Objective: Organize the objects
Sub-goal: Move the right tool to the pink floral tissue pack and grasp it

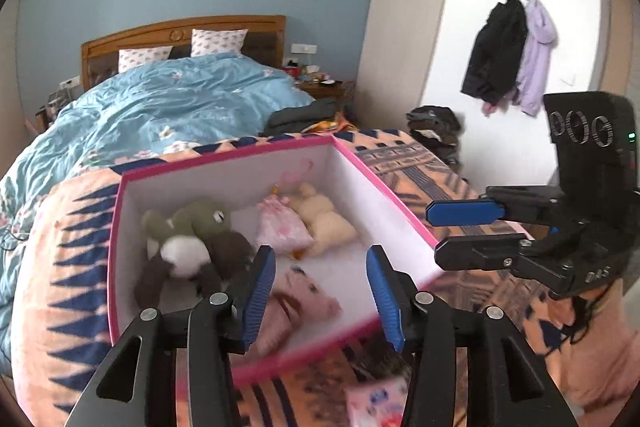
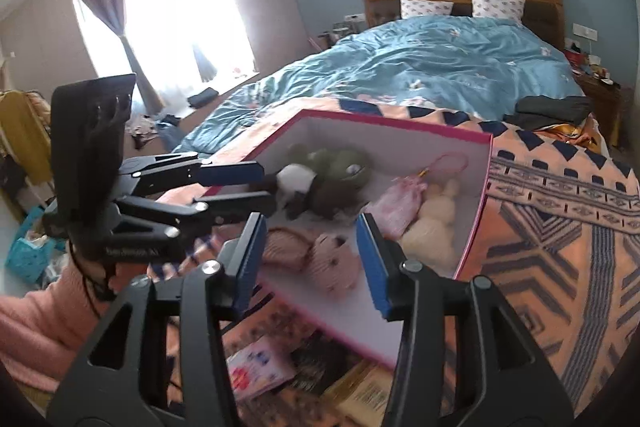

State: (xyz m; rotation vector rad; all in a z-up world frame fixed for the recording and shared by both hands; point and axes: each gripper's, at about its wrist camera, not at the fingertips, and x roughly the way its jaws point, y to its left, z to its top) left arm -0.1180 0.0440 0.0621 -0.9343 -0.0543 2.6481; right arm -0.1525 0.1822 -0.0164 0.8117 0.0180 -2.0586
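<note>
A white box with a pink rim (image 1: 384, 187) (image 2: 400, 125) lies on the patterned blanket at the foot of the bed. Inside it are a green frog plush (image 1: 192, 227) (image 2: 340, 163), a pink pouch (image 1: 280, 227) (image 2: 400, 205), a cream plush (image 1: 324, 215) (image 2: 436, 223) and a pink plush (image 1: 296, 299) (image 2: 336, 263). My left gripper (image 1: 320, 267) (image 2: 268, 187) hovers at the box's near left side, open, with nothing between its blue pads. At the box's right corner my right gripper (image 1: 434, 233) (image 2: 310, 239) is also open and holds nothing.
A small patterned booklet (image 1: 376, 403) (image 2: 260, 367) and yellow items (image 2: 368, 391) lie on the blanket (image 2: 560, 207) in front of the box. A blue duvet (image 1: 180, 107) covers the bed beyond. Dark folded clothes (image 1: 304, 113) rest at its edge. Coats (image 1: 508, 51) hang on the wall.
</note>
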